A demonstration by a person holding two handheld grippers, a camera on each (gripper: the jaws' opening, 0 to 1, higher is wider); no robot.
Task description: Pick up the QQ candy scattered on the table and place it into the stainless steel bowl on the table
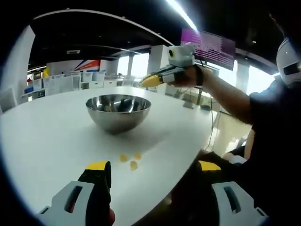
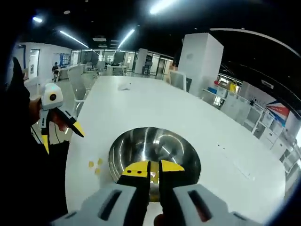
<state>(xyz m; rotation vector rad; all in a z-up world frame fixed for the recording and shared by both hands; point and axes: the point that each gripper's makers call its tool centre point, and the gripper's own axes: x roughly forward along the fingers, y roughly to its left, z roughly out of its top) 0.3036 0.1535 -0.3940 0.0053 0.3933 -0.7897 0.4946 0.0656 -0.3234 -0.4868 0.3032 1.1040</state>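
While the right tongs (image 2: 154,165) hang over the steel bowl (image 2: 155,155), jaws nearly closed with any contents hidden, the left tongs (image 1: 153,167) gape empty above three candies (image 1: 130,160) on the desk (image 1: 51,136); descend squarely around one.

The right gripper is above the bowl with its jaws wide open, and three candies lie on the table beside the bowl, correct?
Not quite. The right gripper is above the bowl, but its jaws are nearly closed, as the right gripper view shows. Three candies do lie on the table beside the bowl.
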